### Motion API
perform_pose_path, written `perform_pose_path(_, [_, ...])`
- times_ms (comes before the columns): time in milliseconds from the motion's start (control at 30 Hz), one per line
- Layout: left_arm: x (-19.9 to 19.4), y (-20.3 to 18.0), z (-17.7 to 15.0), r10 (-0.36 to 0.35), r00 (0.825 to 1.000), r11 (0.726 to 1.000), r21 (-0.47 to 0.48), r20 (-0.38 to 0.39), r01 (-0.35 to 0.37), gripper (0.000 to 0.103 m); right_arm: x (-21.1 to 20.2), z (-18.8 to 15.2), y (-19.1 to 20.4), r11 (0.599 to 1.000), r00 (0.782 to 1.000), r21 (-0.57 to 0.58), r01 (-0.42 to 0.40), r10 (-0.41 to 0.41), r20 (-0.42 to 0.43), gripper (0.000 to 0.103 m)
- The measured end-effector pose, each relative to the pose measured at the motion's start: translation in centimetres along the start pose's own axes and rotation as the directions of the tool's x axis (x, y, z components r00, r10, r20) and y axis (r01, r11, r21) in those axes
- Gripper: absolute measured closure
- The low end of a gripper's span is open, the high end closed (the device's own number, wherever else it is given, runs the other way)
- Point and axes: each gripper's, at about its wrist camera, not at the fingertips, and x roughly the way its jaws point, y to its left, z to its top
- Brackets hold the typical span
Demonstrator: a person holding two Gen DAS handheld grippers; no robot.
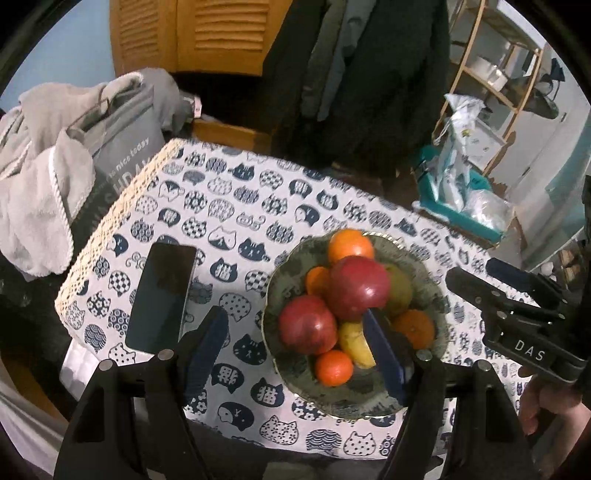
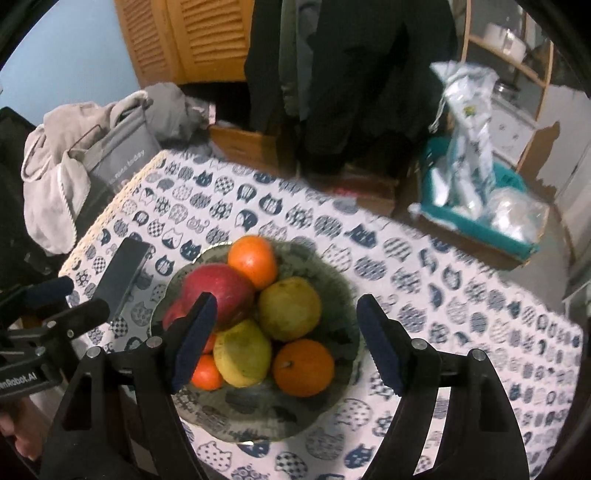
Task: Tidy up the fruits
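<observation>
Ahead of and below both grippers, the bowl (image 2: 340, 295) holds piled fruit. The yellow banana (image 1: 356, 345) lies lengthwise toward the left gripper (image 1: 295, 354), whose jaws are spread, empty. Right gripper (image 2: 284, 339) likewise gapes empty.

Two apples (image 1: 358, 288), four oranges (image 1: 351, 245).

Blue wall (image 1: 70, 48), louvred wooden doors (image 1: 192, 33), wooden shelf rack (image 1: 491, 70) behind.

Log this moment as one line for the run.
left gripper open, empty | right gripper open, empty | fruits piled in bowl | phone beside bowl
</observation>
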Motion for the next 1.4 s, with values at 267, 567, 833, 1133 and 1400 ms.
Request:
perform_pose_path(267, [-3.5,-1.3,0.6,-0.033,0.996,0.999,0.028,0.078,0.031,0.022,-5.1,0.8,-0.5,0.999,0.996,-0.007,0.032,-0.031,0.089,0.024])
perform_pose_path(567, [-7.1,-2.8,0.9,-0.065,0.985,0.997,0.061,0.159,0.056,0.016,-10.7,1.2,-1.1,0.999,0.979,0.002,0.039,-0.039,0.200,0.017])
perform_pose_path(833, [-10.5,-3.8,1.1,-0.082,0.968,0.994,0.089,0.239,0.063,0.002,-14.7,0.9,-1.6,0.998,0.962,0.005,0.059,-0.058,0.268,0.016])
perform_pose_path(1133, [-13.8,-4.8,1.2,-0.085,0.935,0.992,0.118,0.343,0.047,0.001,-17.6,-0.1,-2.7,0.996,0.941,0.025,0.082,-0.086,0.326,0.016])
perform_pose_path(1400, [-14.8,-5.8,1.2,-0.043,0.920,0.991,0.131,0.390,-0.009,0.001,-18.5,-1.1,-4.3,0.994,0.932,0.047,0.100,-0.110,0.347,0.016])
